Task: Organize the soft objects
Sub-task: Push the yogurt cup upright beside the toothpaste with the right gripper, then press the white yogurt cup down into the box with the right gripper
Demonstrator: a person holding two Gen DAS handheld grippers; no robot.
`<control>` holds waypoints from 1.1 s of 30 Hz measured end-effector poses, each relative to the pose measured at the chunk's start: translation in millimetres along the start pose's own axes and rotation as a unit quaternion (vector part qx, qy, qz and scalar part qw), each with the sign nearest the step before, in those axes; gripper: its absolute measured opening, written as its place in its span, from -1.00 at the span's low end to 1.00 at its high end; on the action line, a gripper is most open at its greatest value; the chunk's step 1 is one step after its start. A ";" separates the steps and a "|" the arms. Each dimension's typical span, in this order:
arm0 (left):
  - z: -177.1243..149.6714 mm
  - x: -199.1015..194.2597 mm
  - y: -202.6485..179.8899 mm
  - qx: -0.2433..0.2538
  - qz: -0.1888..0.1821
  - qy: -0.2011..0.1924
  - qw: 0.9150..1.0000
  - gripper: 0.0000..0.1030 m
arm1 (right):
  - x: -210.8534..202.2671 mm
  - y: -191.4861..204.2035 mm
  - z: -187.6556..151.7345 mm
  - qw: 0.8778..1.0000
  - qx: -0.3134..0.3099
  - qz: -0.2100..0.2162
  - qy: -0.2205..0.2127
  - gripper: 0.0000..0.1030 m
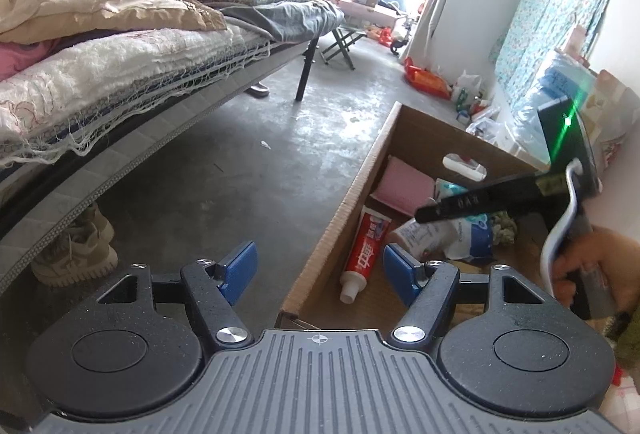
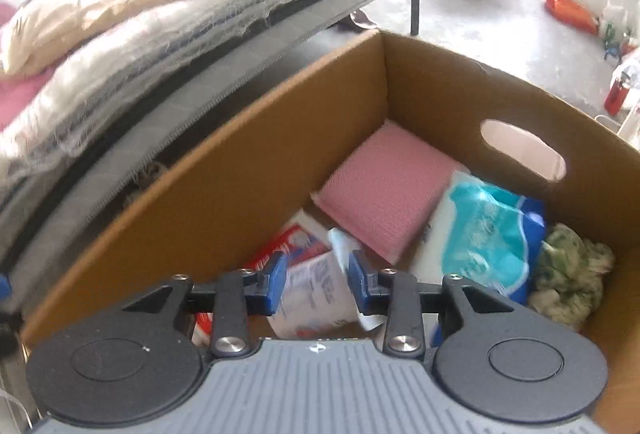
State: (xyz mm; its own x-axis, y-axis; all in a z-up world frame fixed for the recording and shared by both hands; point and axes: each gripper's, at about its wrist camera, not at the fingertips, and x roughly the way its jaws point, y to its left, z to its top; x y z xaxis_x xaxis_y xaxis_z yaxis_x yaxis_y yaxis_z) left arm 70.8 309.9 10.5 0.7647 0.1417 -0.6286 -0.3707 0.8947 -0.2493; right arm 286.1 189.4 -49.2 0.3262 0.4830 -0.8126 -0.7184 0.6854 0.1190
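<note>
Beside the bed (image 1: 120, 74) with its rumpled beige and pink quilts, on the grey concrete floor (image 1: 248, 162), stands an open brown cardboard box (image 2: 256, 162) with an oval handle cut-out in its far wall. Inside it lie the soft objects: a flat pink textured pad (image 2: 384, 186) leans in the far corner, a teal and blue plastic pack of tissues (image 2: 488, 234) lies to its right, and a crumpled green and cream cloth (image 2: 568, 274) is bunched against the right wall. Nearer, a white plastic pouch with blue print (image 2: 320, 294) lies on the box floor, and a red and white toothpaste tube (image 1: 366, 250) lies along the left wall with its white cap toward the near end.

From the right wrist camera, the right gripper (image 2: 318, 284) hangs over the near part of the box, its 2 blue fingers (image 2: 276, 282) standing partly apart with the white pouch showing below the gap; they pinch nothing.

From the left wrist camera, the left gripper (image 1: 320, 274) sits above the box's near left corner, its 2 blue fingers spread wide and empty. A hand (image 1: 592, 266) at the far right of that view grasps the right gripper's handle.
</note>
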 end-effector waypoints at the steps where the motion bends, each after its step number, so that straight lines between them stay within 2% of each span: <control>1: 0.6 -0.4 0.2 0.000 -0.001 -0.001 1.000 0.36 | -2.0 0.0 -1.4 1.000 0.000 0.000 0.003 -0.28; 8: -3.9 -7.0 1.7 0.002 -0.004 -0.004 1.000 0.36 | -11.2 -24.7 0.8 0.994 0.084 0.071 0.015 -0.27; 15: -5.1 -14.6 14.4 -0.014 0.002 -0.011 1.000 0.36 | -11.1 -6.1 2.9 0.991 0.071 0.115 0.024 -0.26; 19: -4.9 -20.7 21.5 -0.023 0.006 -0.019 1.000 0.37 | -17.3 12.0 5.8 0.993 0.028 0.110 0.029 -0.25; 23: -5.1 -22.8 23.3 -0.026 0.007 -0.023 0.999 0.37 | -20.4 29.7 7.2 0.997 -0.029 0.069 0.022 -0.21; 26: -5.8 -23.3 23.6 -0.027 0.005 -0.023 0.999 0.38 | -19.7 40.8 4.9 0.996 -0.082 0.035 0.004 -0.04; 27: -6.2 -23.3 23.3 -0.026 0.004 -0.023 0.999 0.38 | -17.4 41.1 3.2 0.996 -0.088 0.032 0.002 0.20; 28: -6.5 -23.1 23.3 -0.025 0.003 -0.022 0.999 0.39 | -14.6 39.2 0.9 0.996 -0.086 0.037 0.005 0.34; 33: -8.1 -21.0 24.2 -0.021 0.006 -0.019 1.000 0.40 | -10.8 32.3 -5.1 0.995 -0.091 0.040 -0.001 0.45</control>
State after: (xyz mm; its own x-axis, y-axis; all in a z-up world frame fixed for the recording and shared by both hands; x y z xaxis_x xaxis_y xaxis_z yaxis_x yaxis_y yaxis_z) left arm 41.6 325.1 11.6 0.7790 0.1685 -0.6040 -0.4007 0.8747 -0.2727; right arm 256.2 203.6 -39.4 0.2657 0.5332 -0.8032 -0.8415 0.5347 0.0766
